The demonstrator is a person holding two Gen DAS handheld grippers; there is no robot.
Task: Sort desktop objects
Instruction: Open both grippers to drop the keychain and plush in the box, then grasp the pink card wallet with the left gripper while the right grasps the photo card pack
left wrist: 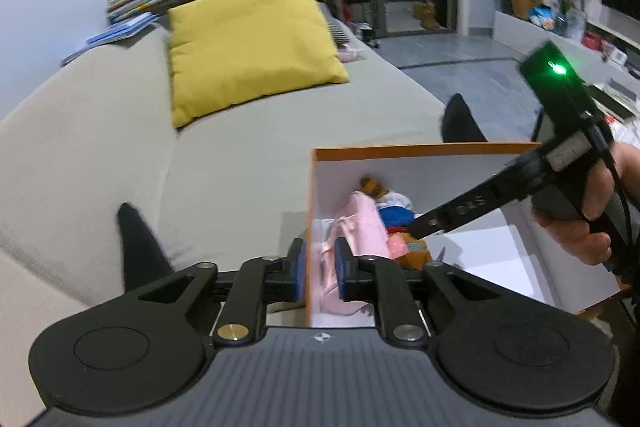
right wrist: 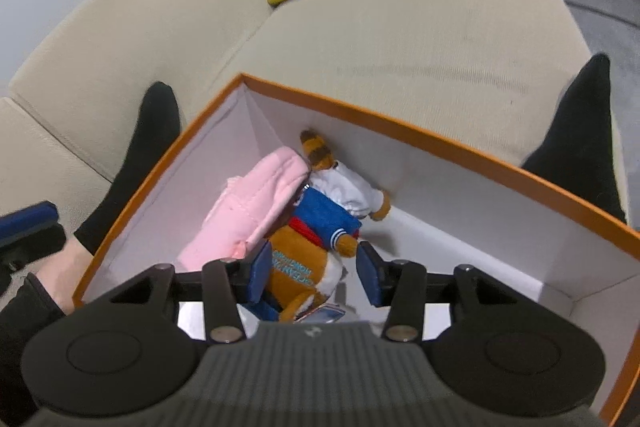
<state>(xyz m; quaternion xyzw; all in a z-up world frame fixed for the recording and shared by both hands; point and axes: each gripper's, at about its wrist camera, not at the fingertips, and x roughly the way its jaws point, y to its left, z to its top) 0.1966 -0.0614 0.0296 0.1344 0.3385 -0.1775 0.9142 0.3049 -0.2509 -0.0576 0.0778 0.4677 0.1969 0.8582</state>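
Orange box [right wrist: 420,135], two plush toys [right wrist: 320,227] inside

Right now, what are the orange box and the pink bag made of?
The orange box looks like stiff matte cardboard: thin straight walls, white inside, sharp folded corners. The pink bag seems soft padded fabric, with visible stitched seams and a squashy shape; the exact cloth is unclear.
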